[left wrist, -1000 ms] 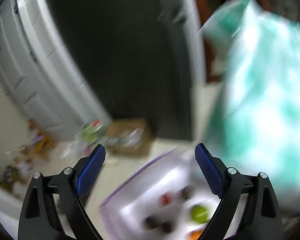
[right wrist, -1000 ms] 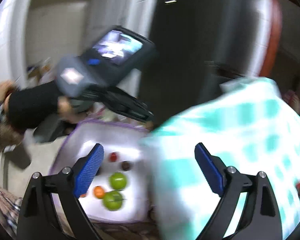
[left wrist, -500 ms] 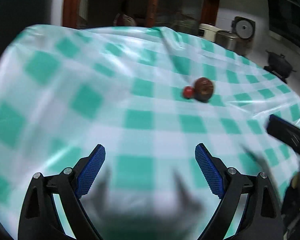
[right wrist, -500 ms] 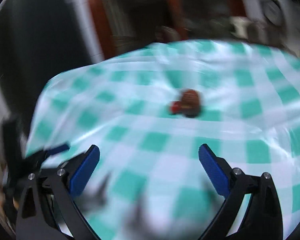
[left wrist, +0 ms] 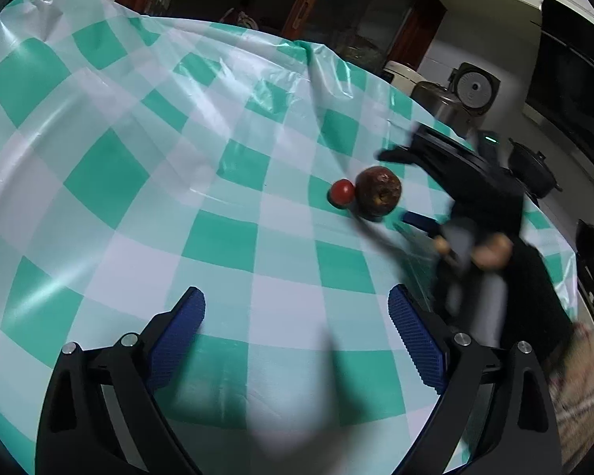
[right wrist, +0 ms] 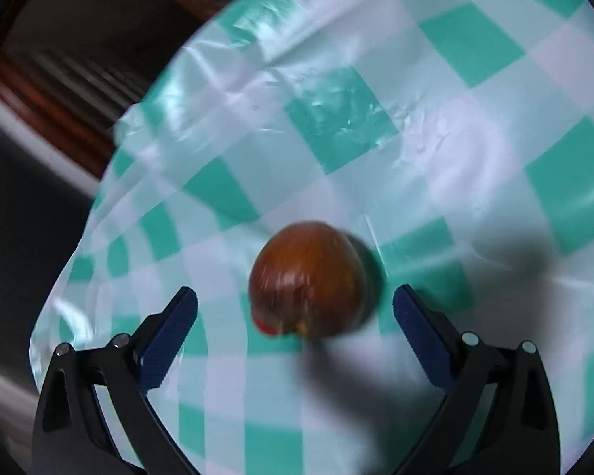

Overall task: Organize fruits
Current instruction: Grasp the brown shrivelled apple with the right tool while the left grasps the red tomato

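Brown fruit (right wrist: 309, 277) unlabelled, between the wide-open right claw (right wrist: 295, 304); left claw (left wrist: 297, 308) wide open, empty.

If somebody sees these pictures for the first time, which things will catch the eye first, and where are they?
First the green-and-white checked tablecloth that fills both views. Then the dark brown-red fruit, just ahead of the open right gripper, with the small red fruit touching its side. The open left gripper hangs empty over bare cloth.
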Demonstrator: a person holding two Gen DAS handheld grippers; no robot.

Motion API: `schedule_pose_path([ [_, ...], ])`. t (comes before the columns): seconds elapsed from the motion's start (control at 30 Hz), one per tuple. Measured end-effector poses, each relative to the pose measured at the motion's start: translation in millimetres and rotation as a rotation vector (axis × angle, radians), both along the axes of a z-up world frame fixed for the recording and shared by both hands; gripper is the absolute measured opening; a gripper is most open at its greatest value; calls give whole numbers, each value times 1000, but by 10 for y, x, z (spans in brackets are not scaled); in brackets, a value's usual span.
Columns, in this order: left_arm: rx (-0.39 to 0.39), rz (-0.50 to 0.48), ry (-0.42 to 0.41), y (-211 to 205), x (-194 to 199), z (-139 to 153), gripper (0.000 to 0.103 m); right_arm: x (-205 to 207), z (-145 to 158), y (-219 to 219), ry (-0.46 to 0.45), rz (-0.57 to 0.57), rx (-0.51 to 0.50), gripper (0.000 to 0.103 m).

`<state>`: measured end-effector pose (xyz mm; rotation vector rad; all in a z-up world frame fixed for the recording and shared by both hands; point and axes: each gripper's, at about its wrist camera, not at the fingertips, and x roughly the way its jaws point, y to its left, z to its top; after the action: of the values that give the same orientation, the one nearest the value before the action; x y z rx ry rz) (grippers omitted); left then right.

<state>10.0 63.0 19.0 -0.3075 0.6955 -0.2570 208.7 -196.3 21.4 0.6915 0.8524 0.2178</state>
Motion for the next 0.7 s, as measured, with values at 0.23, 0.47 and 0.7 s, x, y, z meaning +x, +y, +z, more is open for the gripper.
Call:
schedule_pose_path([
  [0.23, -29, 0, -1, 25, 8, -5, 90, 171, -99, 163, 46, -39, -63, 96],
  [0.47, -30, 4, 4, 21, 14, -6, 91, 142, -107, 262, 47, -81, -158, 74],
  [0.7, -30, 13, 27, 27, 44, -31, 91, -180, -222, -42, 17, -26, -15, 67],
])
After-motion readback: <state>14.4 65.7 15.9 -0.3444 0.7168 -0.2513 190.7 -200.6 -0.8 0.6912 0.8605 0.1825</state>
